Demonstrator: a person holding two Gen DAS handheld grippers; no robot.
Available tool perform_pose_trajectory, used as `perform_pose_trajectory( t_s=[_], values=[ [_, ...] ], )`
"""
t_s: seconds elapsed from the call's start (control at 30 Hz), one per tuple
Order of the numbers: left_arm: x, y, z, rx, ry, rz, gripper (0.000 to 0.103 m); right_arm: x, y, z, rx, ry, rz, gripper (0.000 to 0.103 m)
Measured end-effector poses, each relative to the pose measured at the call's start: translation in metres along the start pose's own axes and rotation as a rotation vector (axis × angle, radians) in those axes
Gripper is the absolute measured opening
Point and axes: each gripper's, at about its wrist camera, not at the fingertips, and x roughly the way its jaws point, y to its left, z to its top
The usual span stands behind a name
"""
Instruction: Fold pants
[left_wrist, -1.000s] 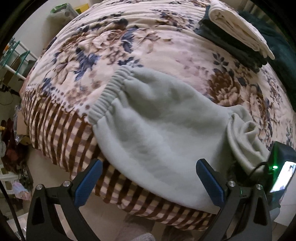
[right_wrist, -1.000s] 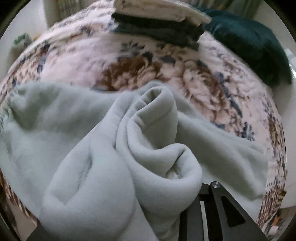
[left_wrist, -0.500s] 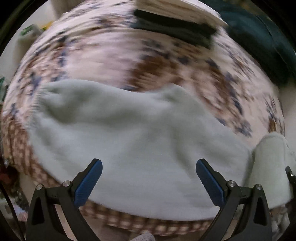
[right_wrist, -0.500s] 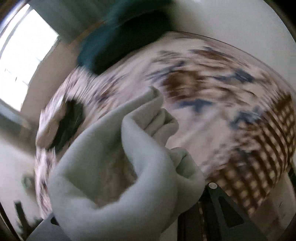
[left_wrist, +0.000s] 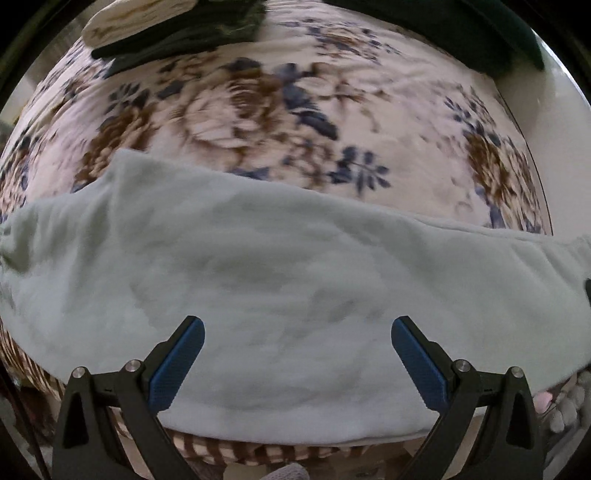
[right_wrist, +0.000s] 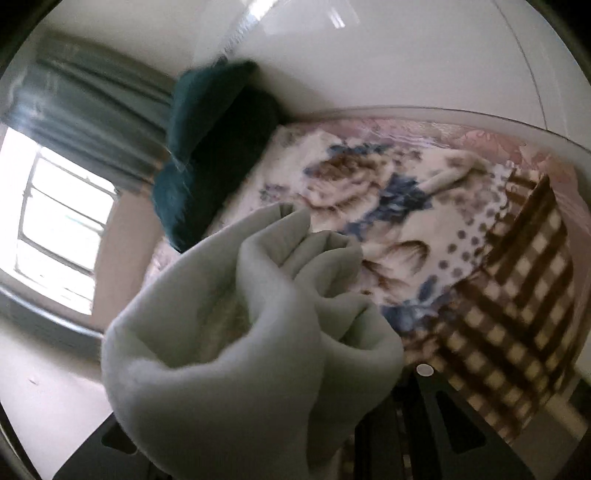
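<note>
Pale grey-green fleece pants (left_wrist: 277, 280) lie stretched across the near edge of the floral bed cover (left_wrist: 280, 122). My left gripper (left_wrist: 295, 350) is open and empty, its blue pads (left_wrist: 177, 365) hovering just above the pants near the front edge. My right gripper (right_wrist: 332, 424) is shut on a bunched end of the pants (right_wrist: 266, 332), lifted off the bed; its fingers are hidden under the fabric.
A stack of folded clothes (left_wrist: 177, 29) sits at the far left of the bed. A dark teal pillow (right_wrist: 214, 147) lies by the wall. The checked bed skirt (right_wrist: 517, 332) hangs at the bed's edge. A window (right_wrist: 59, 221) is at the left.
My right gripper has pulled the pants' end out to the right and up, straightening the pants along the bed's edge. My left gripper has swung right along the pants, still open.
</note>
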Motion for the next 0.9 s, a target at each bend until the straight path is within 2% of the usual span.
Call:
perform_pose_trajectory(
  t_s=[0.03,0.07,0.1,0.17,0.23,0.27,0.3,0.37,0.43,0.53,0.6,0.67,0.73,0.8,0.9],
  values=[
    [0.003,-0.004,-0.001,0.012,-0.001,0.014,0.103,0.013,-0.012,-0.001,0.014,0.042,-0.018,0.026],
    [0.006,-0.007,-0.002,0.022,-0.001,0.027,0.103,0.032,-0.035,-0.001,0.058,0.107,-0.069,0.039],
    [0.009,-0.008,-0.003,0.030,0.003,0.038,0.103,0.049,-0.060,-0.003,0.129,0.187,-0.131,0.045],
    [0.013,-0.005,-0.007,0.036,0.019,0.074,0.103,0.060,-0.106,-0.014,0.289,0.296,-0.194,0.050],
    [0.009,0.007,-0.015,0.018,0.040,0.094,0.103,0.038,-0.121,-0.020,0.348,0.264,-0.181,0.056],
    [0.005,0.015,-0.019,0.002,0.044,0.095,0.103,0.017,-0.121,-0.024,0.358,0.235,-0.211,0.064],
    [0.000,0.025,-0.024,-0.015,0.049,0.101,0.103,0.003,-0.119,-0.028,0.364,0.219,-0.239,0.066],
    [-0.007,0.048,-0.036,-0.048,0.071,0.123,0.103,-0.029,-0.106,-0.042,0.385,0.178,-0.247,0.066],
    [-0.009,0.072,-0.047,-0.090,0.096,0.138,0.103,-0.043,-0.082,-0.065,0.397,0.198,-0.205,0.066],
    [-0.006,0.102,-0.060,-0.144,0.132,0.138,0.103,-0.023,-0.035,-0.116,0.415,0.361,-0.078,0.066],
    [-0.003,0.114,-0.067,-0.187,0.153,0.108,0.103,0.004,-0.012,-0.153,0.431,0.472,-0.019,0.066],
    [0.000,0.120,-0.074,-0.211,0.156,0.078,0.103,0.030,0.000,-0.175,0.402,0.521,-0.048,0.063],
    [0.006,0.122,-0.080,-0.225,0.170,0.070,0.103,0.043,-0.003,-0.182,0.387,0.509,-0.116,0.058],
    [0.012,0.125,-0.085,-0.258,0.177,0.059,0.103,0.046,-0.012,-0.183,0.405,0.477,-0.184,0.058],
    [0.028,0.130,-0.092,-0.305,0.205,0.042,0.103,0.051,-0.020,-0.182,0.423,0.458,-0.191,0.057]
  ],
)
